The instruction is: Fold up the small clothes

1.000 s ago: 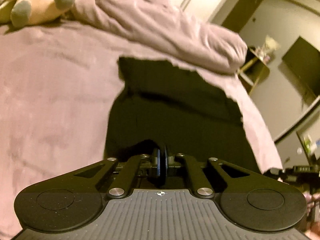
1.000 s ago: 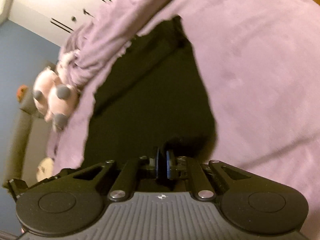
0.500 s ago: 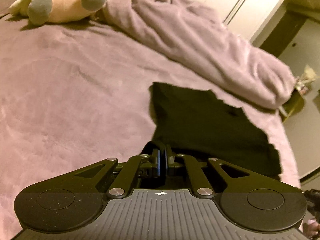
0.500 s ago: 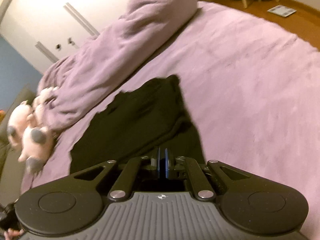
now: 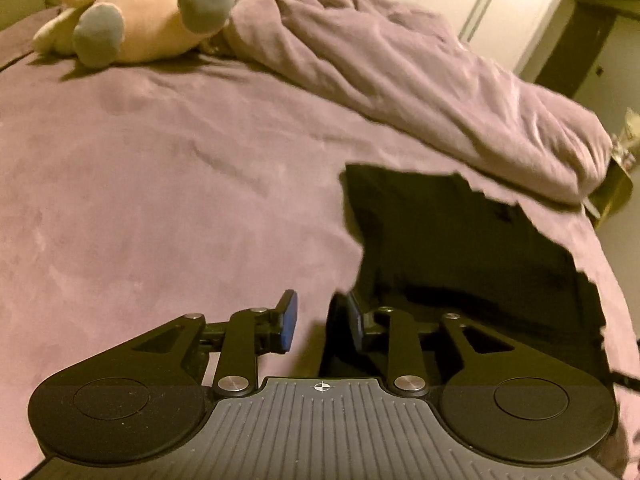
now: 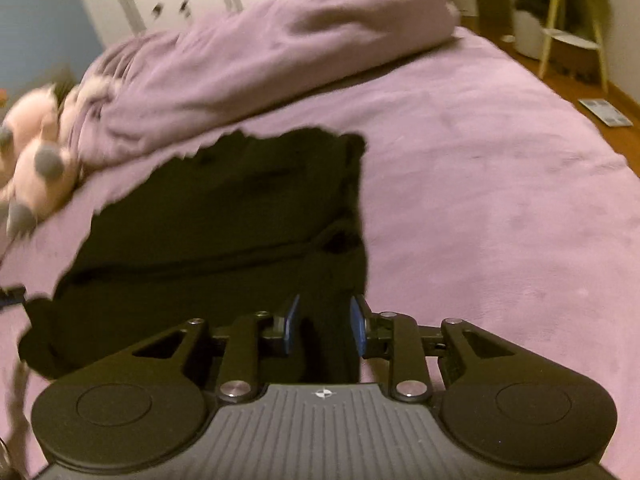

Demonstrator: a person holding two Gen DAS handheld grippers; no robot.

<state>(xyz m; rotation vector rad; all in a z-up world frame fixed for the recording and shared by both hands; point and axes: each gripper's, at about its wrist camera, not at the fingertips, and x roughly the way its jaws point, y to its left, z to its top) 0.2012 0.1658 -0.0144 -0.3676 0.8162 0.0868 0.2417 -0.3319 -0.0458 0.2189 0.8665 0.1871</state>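
Note:
A black garment (image 5: 460, 248) lies flat on the purple bed cover (image 5: 160, 200). It also shows in the right wrist view (image 6: 224, 232). My left gripper (image 5: 320, 322) is open at the garment's near left edge, its right finger over the cloth and its left finger over bare cover. My right gripper (image 6: 325, 326) is open over the garment's near right edge. Neither holds cloth. A fold line runs across the garment in the right wrist view.
A rumpled purple blanket (image 5: 420, 72) lies behind the garment, also seen in the right wrist view (image 6: 260, 48). A pink plush toy (image 5: 132, 8) sits at the far left. A pale shelf unit (image 6: 568, 28) stands on the wood floor beyond the bed's right side.
Both grippers were shut on the garment's near edge and have opened, letting it go. The garment has been carried forward and now lies flat on the bed.

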